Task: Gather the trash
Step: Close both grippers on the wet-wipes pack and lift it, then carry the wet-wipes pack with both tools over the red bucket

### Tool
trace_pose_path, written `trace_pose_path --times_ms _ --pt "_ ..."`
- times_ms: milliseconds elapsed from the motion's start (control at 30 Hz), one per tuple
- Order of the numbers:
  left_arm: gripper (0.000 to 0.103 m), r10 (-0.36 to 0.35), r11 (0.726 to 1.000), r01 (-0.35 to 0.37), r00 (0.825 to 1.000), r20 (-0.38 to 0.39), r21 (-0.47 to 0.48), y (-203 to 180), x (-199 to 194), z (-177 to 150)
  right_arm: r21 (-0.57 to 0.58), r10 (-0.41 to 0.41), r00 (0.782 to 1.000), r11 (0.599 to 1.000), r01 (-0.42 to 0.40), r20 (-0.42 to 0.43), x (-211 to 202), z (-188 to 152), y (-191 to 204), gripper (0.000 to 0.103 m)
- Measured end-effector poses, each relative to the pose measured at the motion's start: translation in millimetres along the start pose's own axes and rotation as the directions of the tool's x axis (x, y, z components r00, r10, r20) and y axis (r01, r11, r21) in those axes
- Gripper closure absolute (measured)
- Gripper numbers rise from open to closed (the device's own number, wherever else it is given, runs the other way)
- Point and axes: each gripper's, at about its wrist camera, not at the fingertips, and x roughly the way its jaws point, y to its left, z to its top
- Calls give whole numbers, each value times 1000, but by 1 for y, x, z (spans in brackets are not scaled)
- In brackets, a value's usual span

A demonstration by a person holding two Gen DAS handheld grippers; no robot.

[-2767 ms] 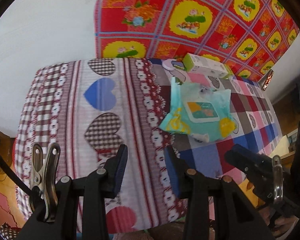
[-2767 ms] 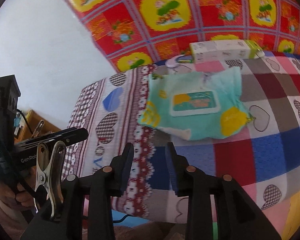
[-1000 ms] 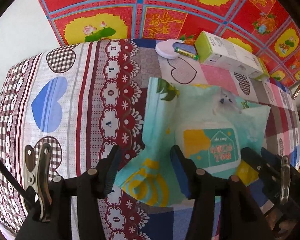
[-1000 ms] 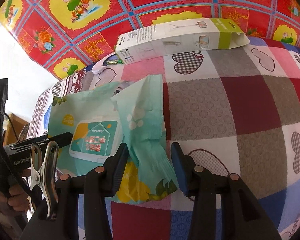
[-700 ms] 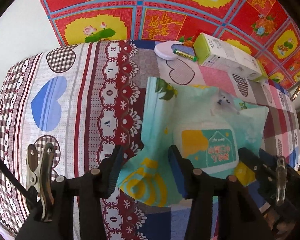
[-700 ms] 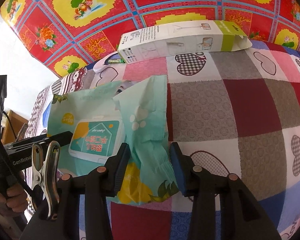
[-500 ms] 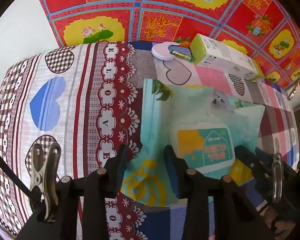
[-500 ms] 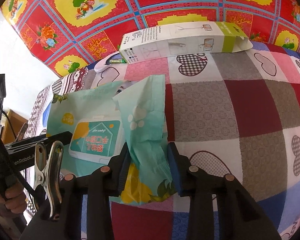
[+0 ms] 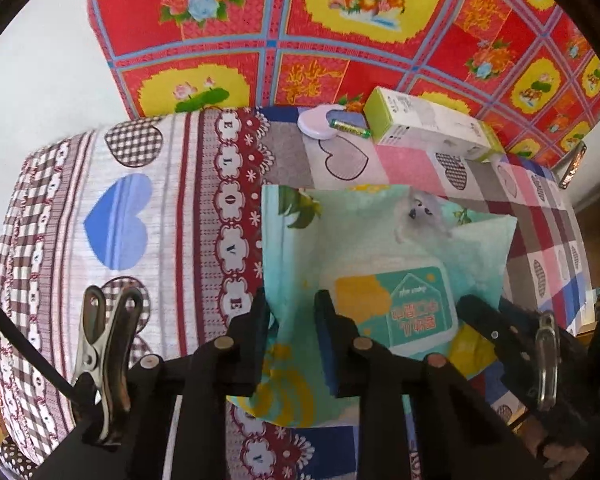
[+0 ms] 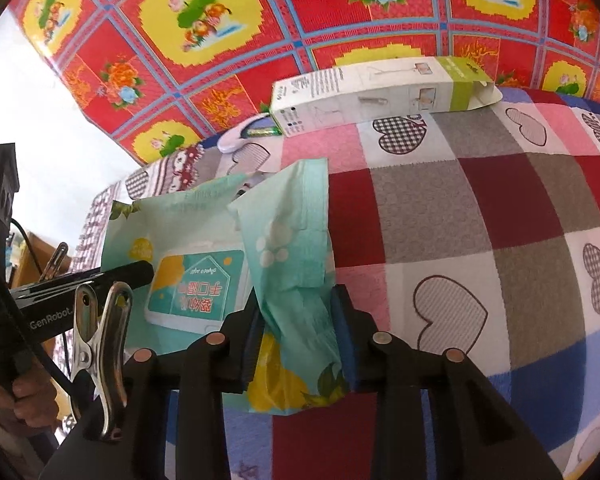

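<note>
My left claw (image 9: 290, 320) has just been closing and now pinches the wipes packet's (image 9: 364, 240) 7 o'clock corner; my right claw (image 10: 296, 320) clenches its other end. Open tablecloth (image 10: 500, 240) spreads toward 3 o'clock; the carton (image 10: 380, 88) sits at 12, well apart.

The wet-wipes pack (image 9: 380, 280) lies on the bed (image 9: 160, 220), near its front edge. Behind it, along the wall, a carton (image 9: 428, 128) lies on its side; left of the carton sit a small battery (image 9: 350, 128) and a round disc (image 9: 316, 124), touching.
</note>
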Motion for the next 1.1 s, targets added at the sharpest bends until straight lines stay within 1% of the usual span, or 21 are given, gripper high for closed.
trace_pose_path --times_ms 133,267,367,633,833,1000,1100 --pt "80 4 1000 -3 1000 25 -6 9 -15 -3 -9 9 1000 1000 -9 15 -10 -2 11 69" --pt "80 3 999 -2 999 37 -43 25 -24 -7 -29 22 1000 999 -21 21 -16 -3 26 69" --pt "80 2 997 2 999 50 -74 40 -34 -12 -52 30 999 998 -29 17 -17 -3 40 69" --pt "80 35 985 -19 995 98 -169 91 -63 -24 -136 63 998 989 -61 6 -8 -5 89 69" --pt "80 70 964 -35 990 122 -263 140 -81 -35 -214 103 994 971 -106 -26 4 -3 137 69" --pt "80 101 937 -50 986 131 -346 184 -92 -44 -274 127 990 951 -140 -67 19 -1 177 69" --pt "80 116 923 -57 984 135 -380 207 -98 -51 -311 139 986 937 -160 -90 28 -1 204 69"
